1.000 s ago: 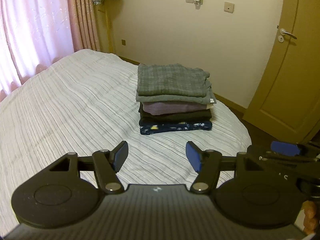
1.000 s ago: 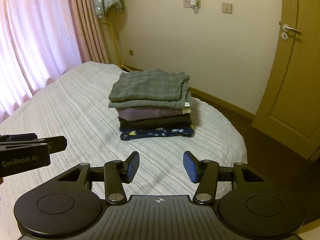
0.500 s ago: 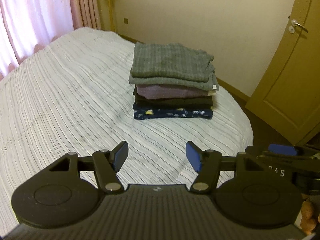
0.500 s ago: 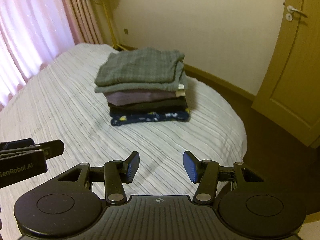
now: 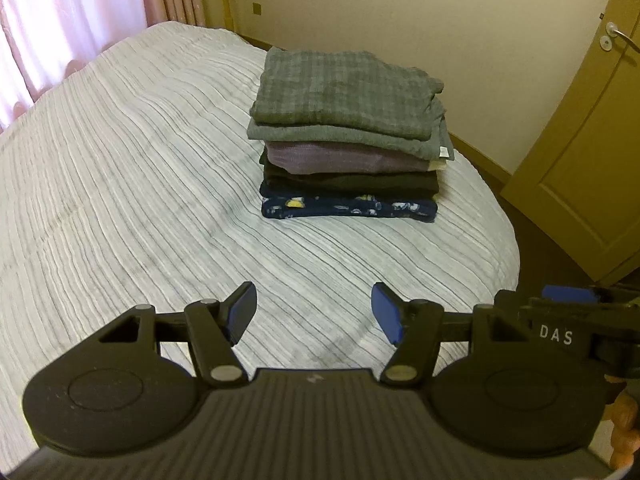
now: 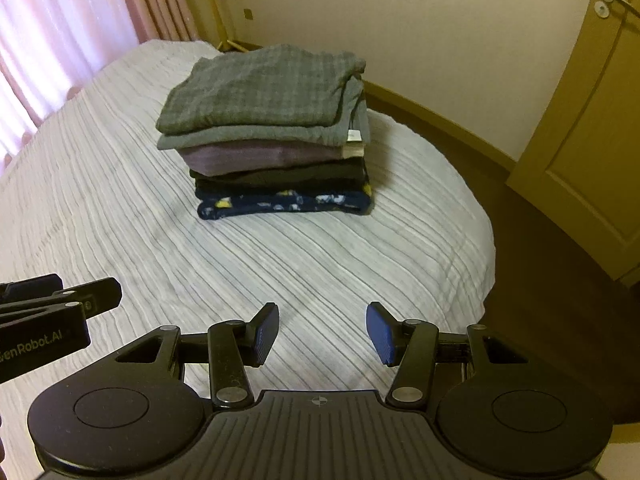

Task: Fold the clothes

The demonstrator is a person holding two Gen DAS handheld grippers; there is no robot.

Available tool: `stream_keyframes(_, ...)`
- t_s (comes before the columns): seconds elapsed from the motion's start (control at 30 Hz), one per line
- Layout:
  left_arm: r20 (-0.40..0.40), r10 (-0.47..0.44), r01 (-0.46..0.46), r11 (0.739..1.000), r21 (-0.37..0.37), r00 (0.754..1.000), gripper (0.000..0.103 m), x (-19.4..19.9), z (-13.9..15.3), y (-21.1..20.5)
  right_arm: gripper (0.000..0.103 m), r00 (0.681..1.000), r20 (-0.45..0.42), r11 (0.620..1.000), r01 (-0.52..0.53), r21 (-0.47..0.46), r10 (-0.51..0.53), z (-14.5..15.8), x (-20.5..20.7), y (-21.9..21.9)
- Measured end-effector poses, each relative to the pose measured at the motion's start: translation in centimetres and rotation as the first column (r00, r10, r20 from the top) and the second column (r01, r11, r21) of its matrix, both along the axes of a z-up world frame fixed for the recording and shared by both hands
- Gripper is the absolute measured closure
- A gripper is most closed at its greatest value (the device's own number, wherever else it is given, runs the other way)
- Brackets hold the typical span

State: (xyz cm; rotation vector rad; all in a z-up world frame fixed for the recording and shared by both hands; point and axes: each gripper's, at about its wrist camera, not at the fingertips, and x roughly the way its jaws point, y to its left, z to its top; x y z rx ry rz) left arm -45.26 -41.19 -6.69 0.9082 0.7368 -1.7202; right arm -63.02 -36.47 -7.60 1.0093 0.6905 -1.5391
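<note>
Bare bedspread (image 5: pixel 160 208) before clothes stack (image 5: pixel 348 136)

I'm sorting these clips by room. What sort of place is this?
Most likely a bedroom: a bed with a striped cover, a stack of folded clothes on it, pink curtains and a door.

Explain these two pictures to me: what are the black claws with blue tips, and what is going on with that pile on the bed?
There is no robot here: a person carries a hand-held two-finger gripper in each hand, each with a camera looking along its fingers. One picture comes from the left gripper, the other from the right gripper; each also catches the other at its edge. Both have their jaws apart and hold nothing. On the striped bedspread sits a stack of folded clothes, a grey checked piece on top and a dark blue patterned one at the bottom.
</note>
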Motion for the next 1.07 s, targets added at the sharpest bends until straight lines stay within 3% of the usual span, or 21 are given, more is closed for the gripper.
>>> stream_keyframes(1.07, 0.044, 0.051, -0.051, 0.999, 0.003, 0.998, 0.043, -3.5, -2.0, -4.9, 0.050, 0.992, 0.042, 0.992, -0.121, 0.044, 0.119, -2.2, -2.7, -7.5)
